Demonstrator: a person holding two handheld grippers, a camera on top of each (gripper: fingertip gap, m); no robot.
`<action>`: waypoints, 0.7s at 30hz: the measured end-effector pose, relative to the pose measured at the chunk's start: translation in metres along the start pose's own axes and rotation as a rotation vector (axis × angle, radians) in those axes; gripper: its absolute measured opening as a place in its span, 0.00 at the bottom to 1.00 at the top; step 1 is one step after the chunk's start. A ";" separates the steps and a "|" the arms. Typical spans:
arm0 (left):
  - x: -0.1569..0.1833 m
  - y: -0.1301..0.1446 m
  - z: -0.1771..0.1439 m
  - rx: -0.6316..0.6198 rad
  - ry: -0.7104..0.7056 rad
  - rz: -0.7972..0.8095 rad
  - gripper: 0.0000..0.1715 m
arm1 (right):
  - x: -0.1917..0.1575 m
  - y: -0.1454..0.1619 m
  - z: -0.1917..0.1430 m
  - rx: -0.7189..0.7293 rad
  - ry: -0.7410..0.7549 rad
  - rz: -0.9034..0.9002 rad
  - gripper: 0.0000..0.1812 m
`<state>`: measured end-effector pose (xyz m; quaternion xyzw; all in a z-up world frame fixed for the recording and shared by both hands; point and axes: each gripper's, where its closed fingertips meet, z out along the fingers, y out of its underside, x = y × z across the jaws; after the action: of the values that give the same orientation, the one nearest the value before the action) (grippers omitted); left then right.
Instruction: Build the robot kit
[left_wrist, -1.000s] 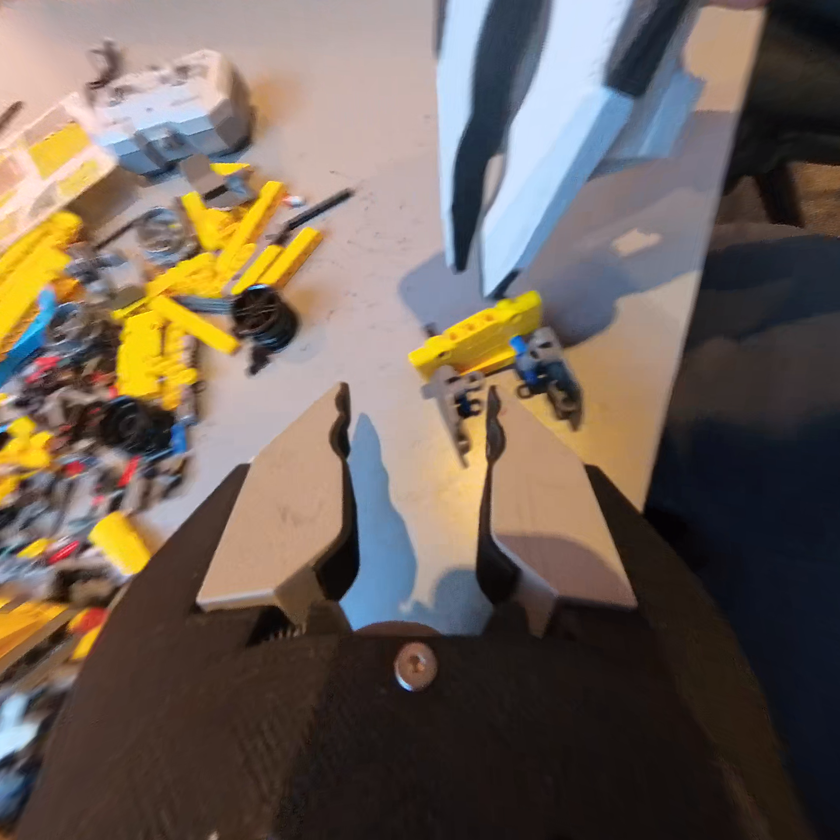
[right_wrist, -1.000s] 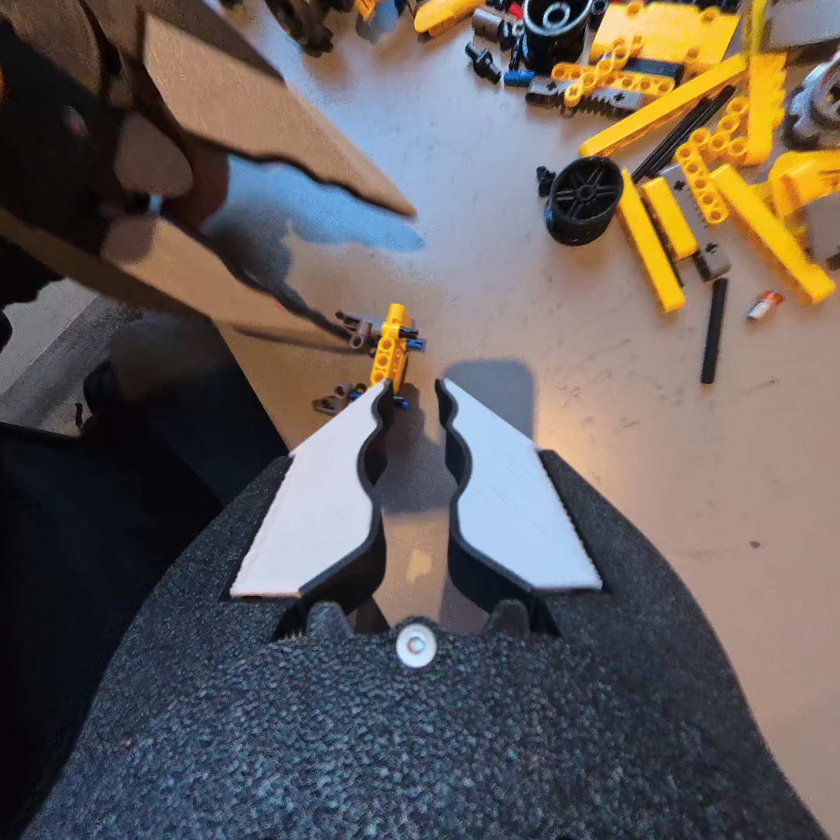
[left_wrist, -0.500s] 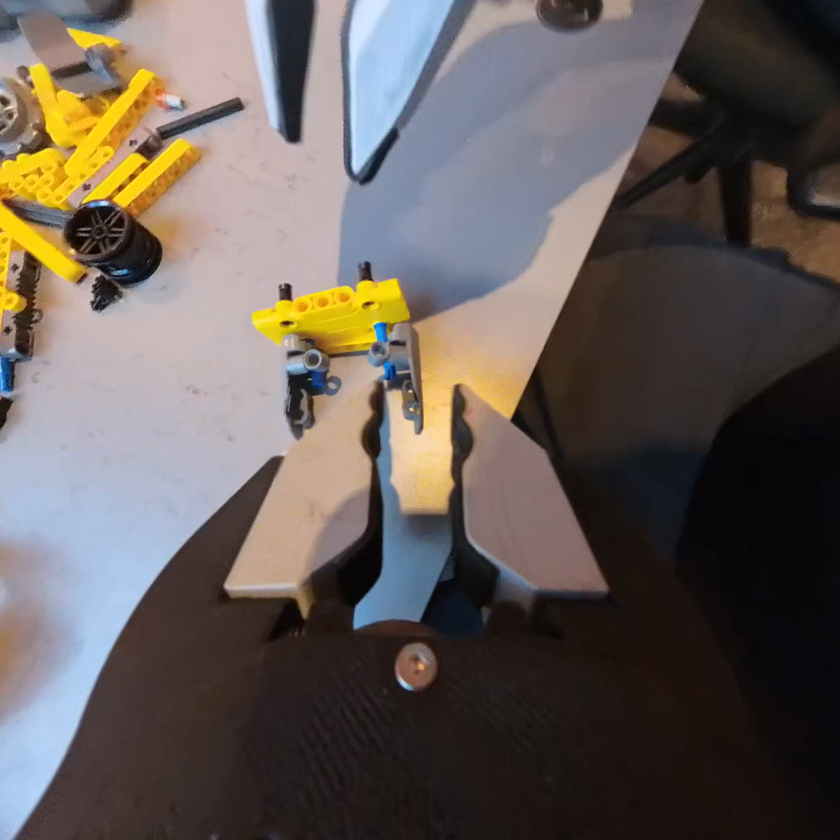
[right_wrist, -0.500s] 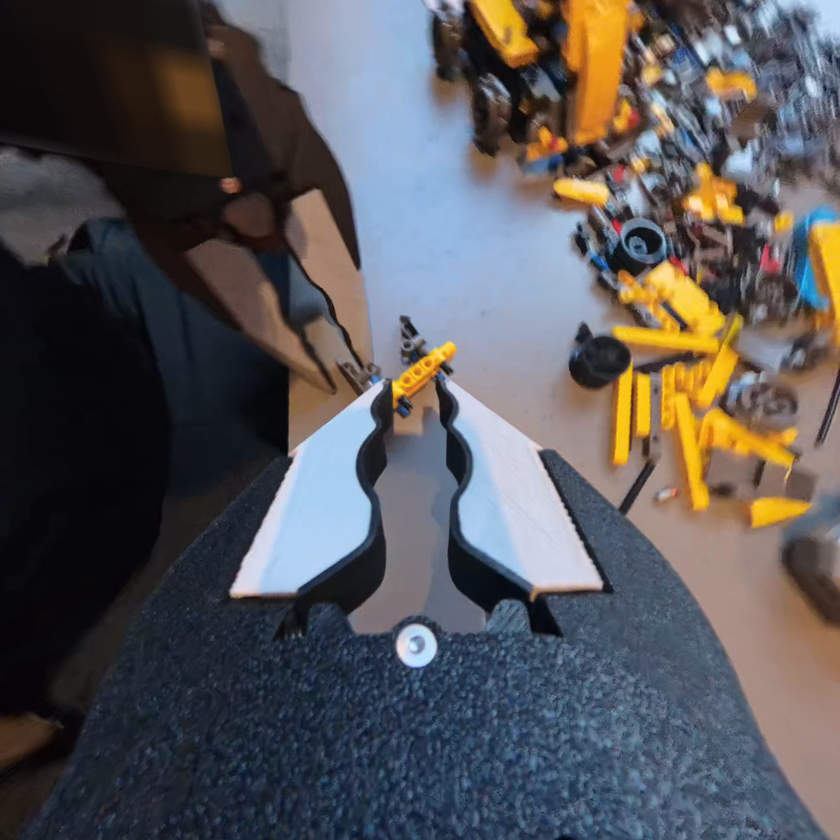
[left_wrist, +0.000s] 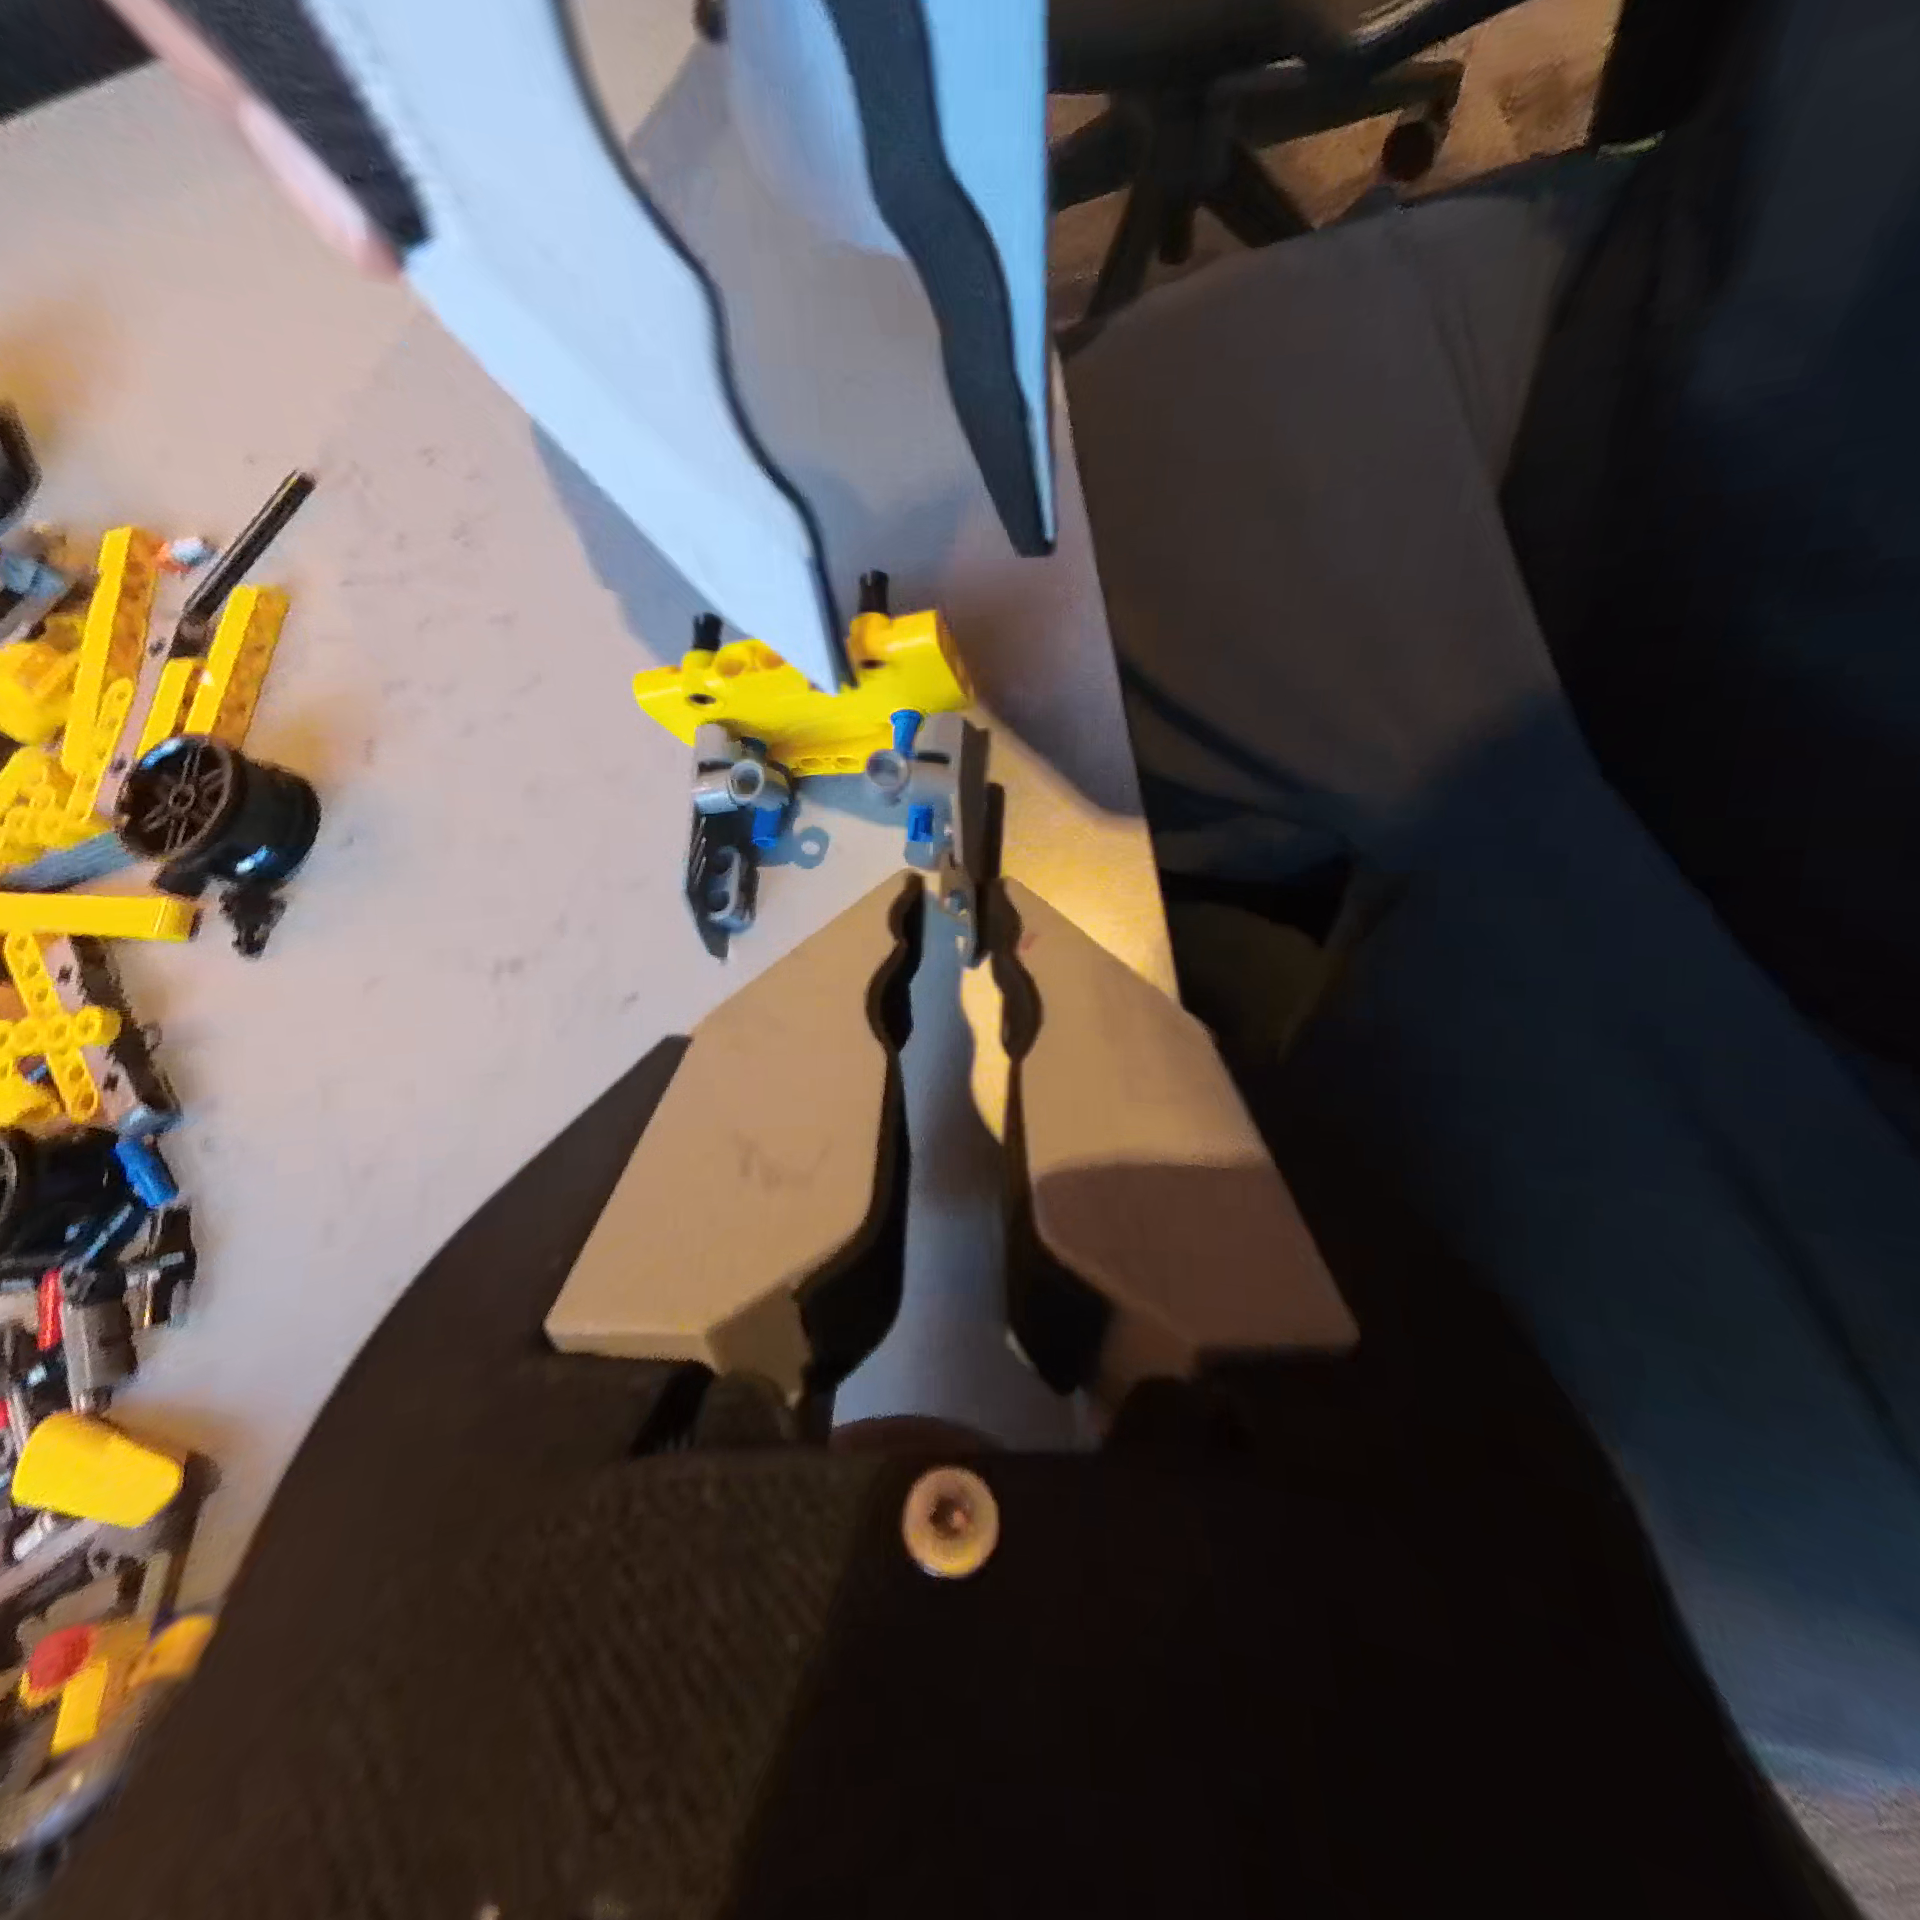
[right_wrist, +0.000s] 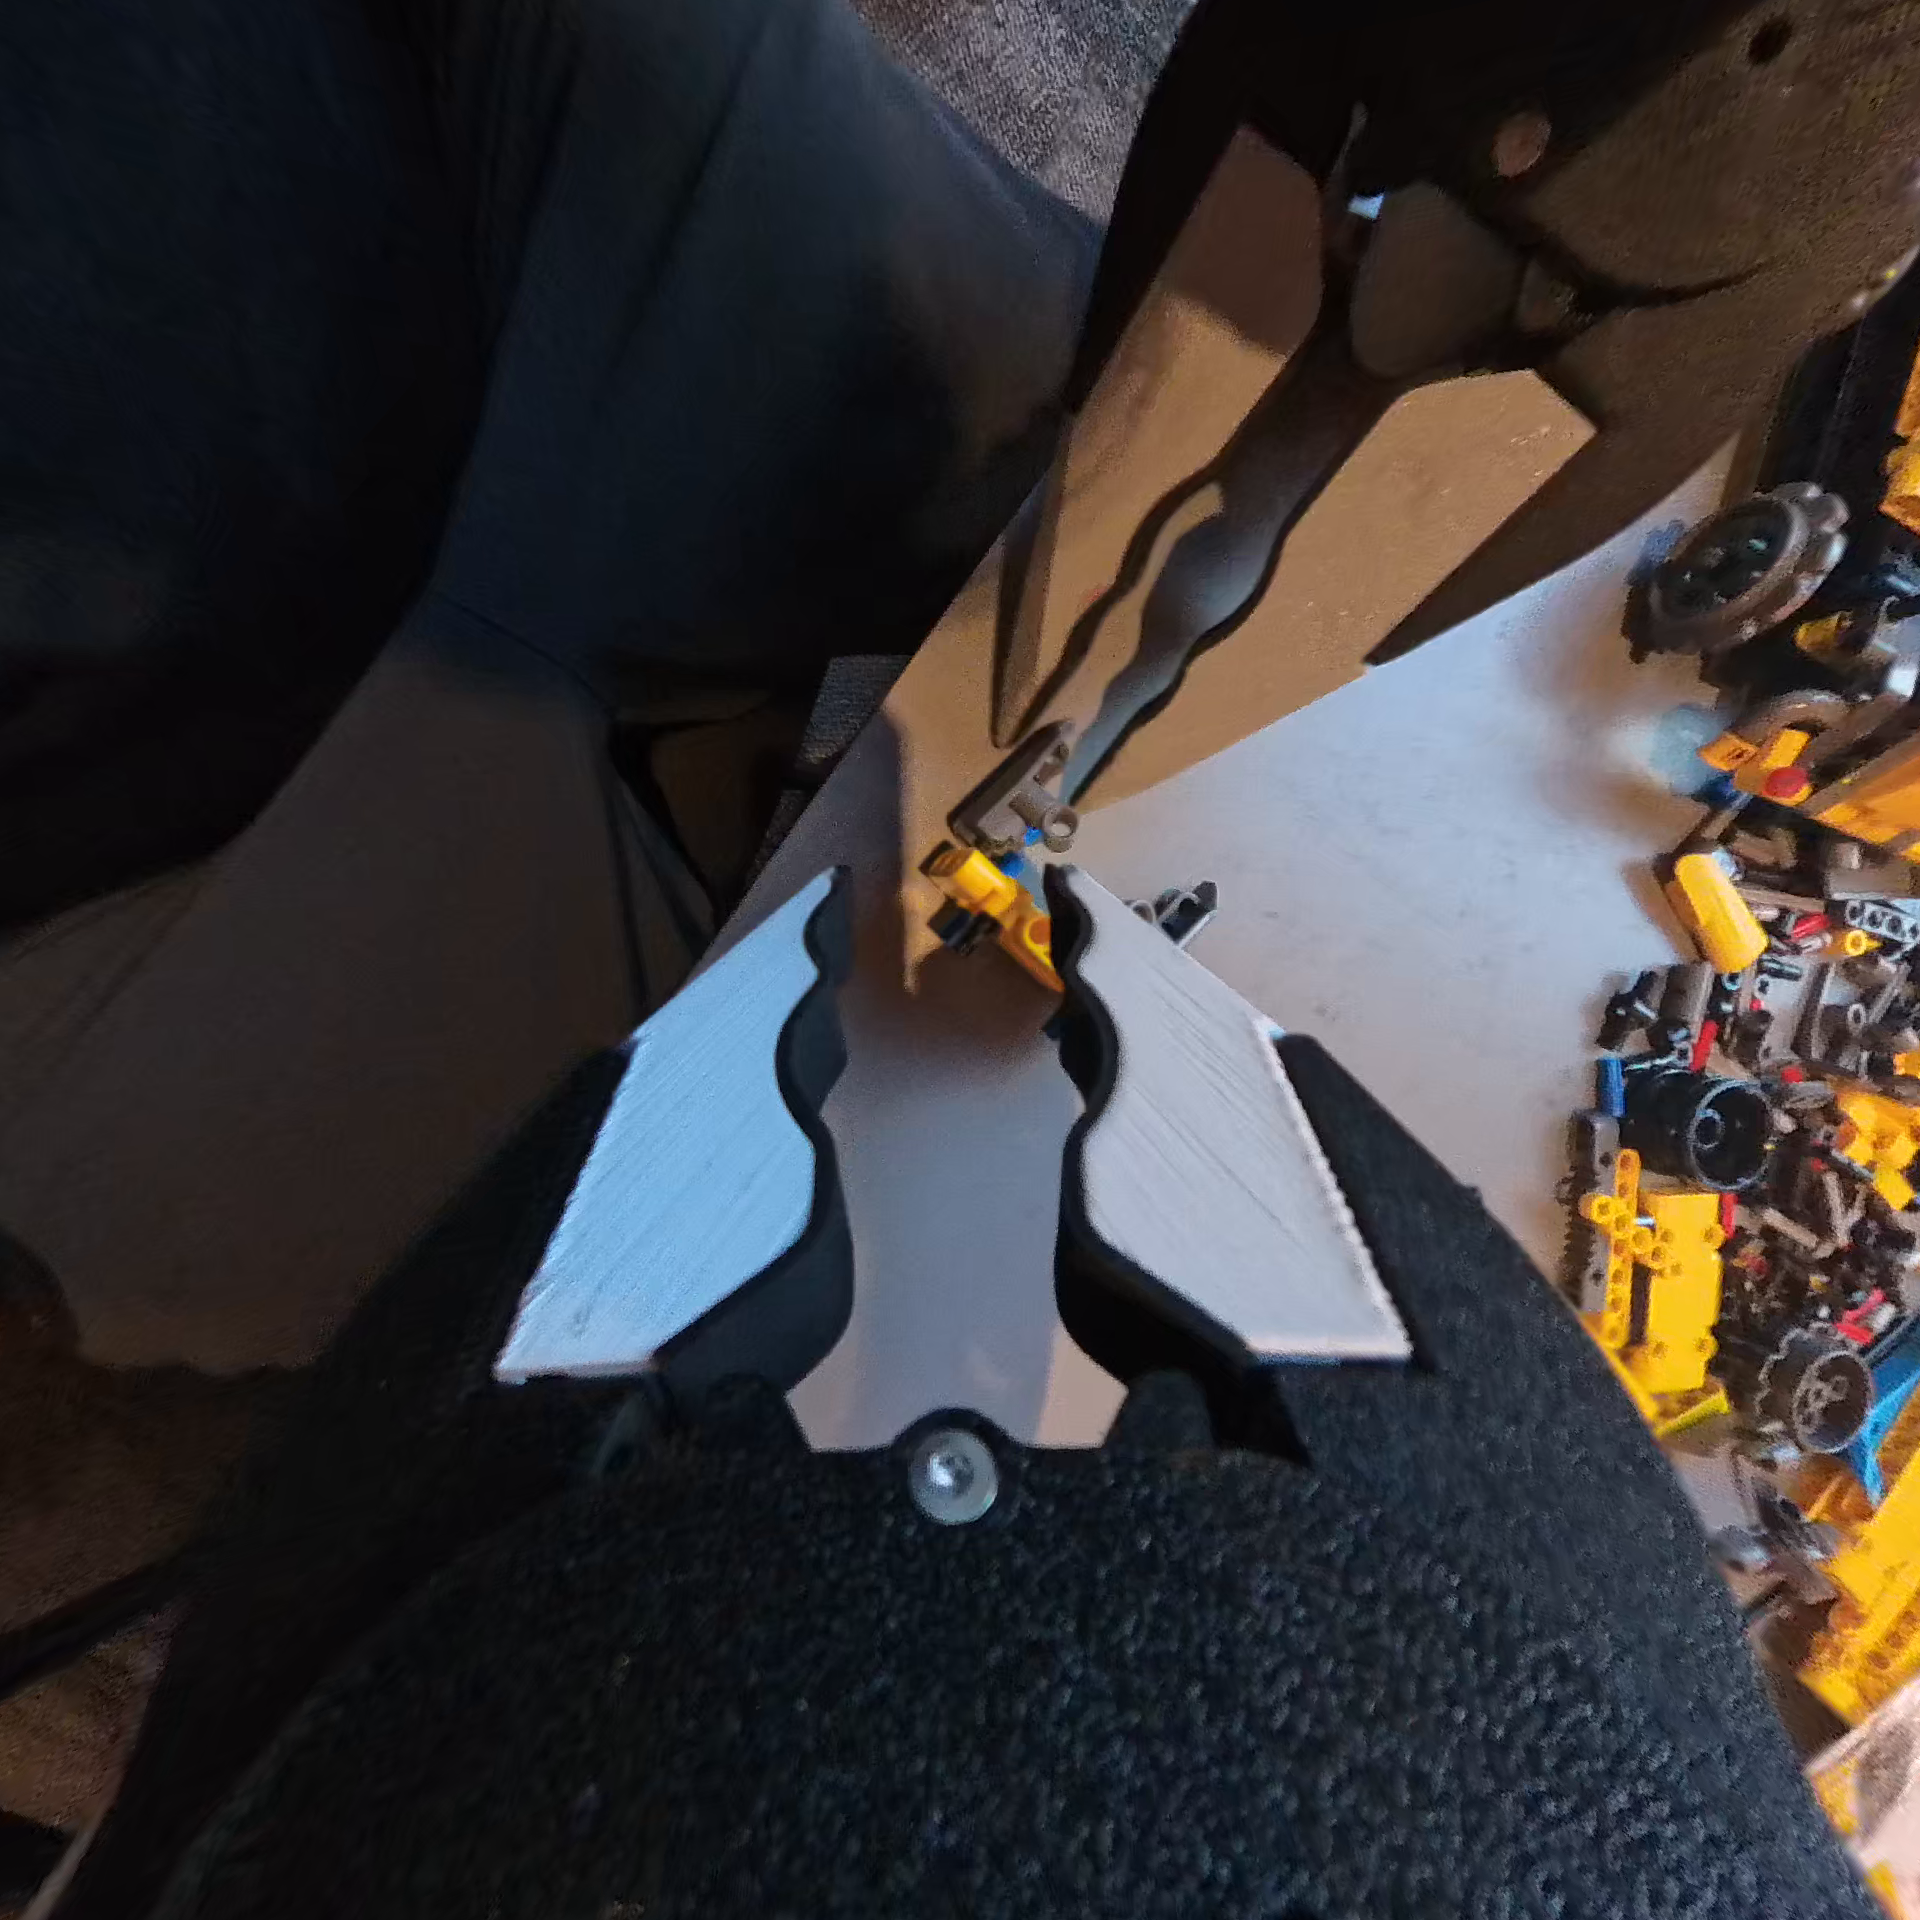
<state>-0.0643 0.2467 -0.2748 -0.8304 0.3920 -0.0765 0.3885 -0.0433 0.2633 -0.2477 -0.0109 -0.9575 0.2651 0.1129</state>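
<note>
- The left gripper (left_wrist: 951, 896) had its jaws set narrow, a slim gap between them, with the grey arm (left_wrist: 961, 831) of the small yellow assembly (left_wrist: 800, 698) just entering that gap; whether the tips pressed it could not be told.
- The right gripper (right_wrist: 945, 883) stood wider, empty, its tips straddling the far end of the same assembly (right_wrist: 992, 904), one fingertip (left_wrist: 826, 644) coming down on the yellow beam.
- The assembly lay right ahead of both grippers, close to the table's edge (left_wrist: 1127, 748).
- Risk, as I judged it: the grey arm looked pinned on loosely, so a pull from the left might swing or detach it rather than move the whole piece.
- A sideways nudge from either gripper could send the piece over the edge onto the person's lap (left_wrist: 1455, 727).
- The table (left_wrist: 447, 727) was pale, matt and scuffed; to the left gripper's left lay a black wheel (left_wrist: 213, 810) and a heap of yellow beams (left_wrist: 114, 665).
- Beyond the edge, a chair base (left_wrist: 1247, 94) stood on carpet.
</note>
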 end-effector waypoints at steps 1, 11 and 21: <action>-0.001 -0.001 -0.002 0.006 -0.015 -0.029 0.11 | 0.002 0.001 0.002 -0.004 0.004 -0.015 0.19; 0.002 -0.017 0.006 0.031 -0.005 -0.104 0.01 | 0.007 0.013 0.000 -0.084 -0.069 -0.136 0.19; 0.006 -0.004 -0.006 0.076 0.102 0.109 0.00 | 0.010 0.003 0.007 -0.029 -0.077 -0.190 0.13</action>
<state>-0.0606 0.2405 -0.2693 -0.7876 0.4526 -0.1122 0.4029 -0.0546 0.2630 -0.2524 0.0887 -0.9616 0.2396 0.1007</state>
